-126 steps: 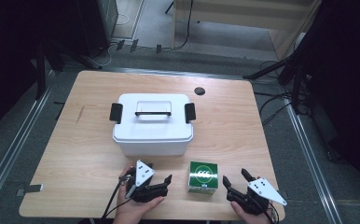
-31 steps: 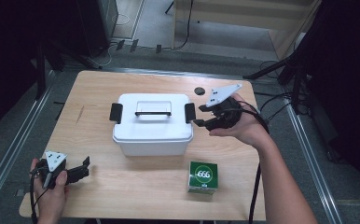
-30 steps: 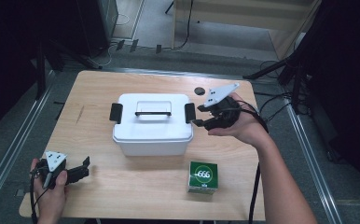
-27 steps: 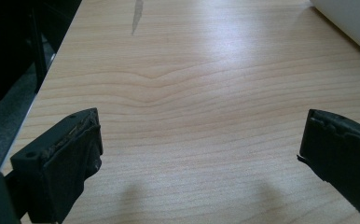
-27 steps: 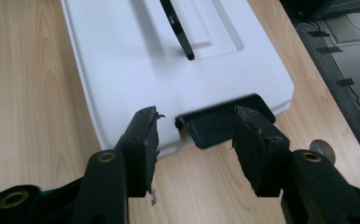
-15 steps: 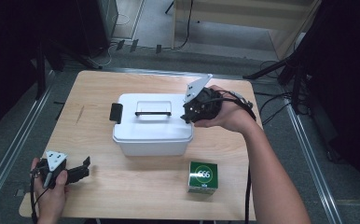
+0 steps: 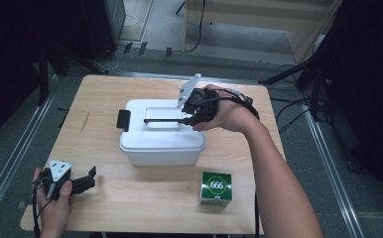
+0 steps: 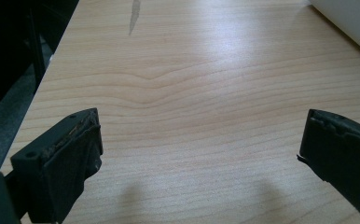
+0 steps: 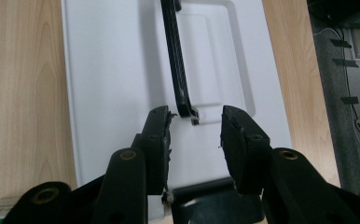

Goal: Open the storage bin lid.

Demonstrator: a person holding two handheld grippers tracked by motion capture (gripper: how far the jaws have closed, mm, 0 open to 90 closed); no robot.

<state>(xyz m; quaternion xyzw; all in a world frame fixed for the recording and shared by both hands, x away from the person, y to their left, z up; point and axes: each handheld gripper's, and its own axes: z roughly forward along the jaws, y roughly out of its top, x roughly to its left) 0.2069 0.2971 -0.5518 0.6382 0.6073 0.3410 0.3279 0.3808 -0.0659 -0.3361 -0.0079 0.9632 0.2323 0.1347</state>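
While the left tongs point(image 7: 88, 179) rest near the table's point(image 7: 145, 198) front left corner, the right tongs point(image 7: 188, 118) hover over the white box point(image 7: 162, 134) at the end of its handle point(image 7: 162, 120).

Nearest the person, the left tongs lie low over bare wood with jaws spread wide and nothing between them, well apart from the box. A green carton point(image 7: 216, 188) marked 666 stands near the front edge, just right of the box's front corner. Behind it, the white lidded box sits mid-table, a black latch point(image 7: 123, 120) on its left end. Over its right end, the right tongs point(image 9: 195, 135) have just been closing; their jaws remain parted, with the black handle's point(image 9: 177, 70) end just ahead of the gap and the pads not pressing on it.
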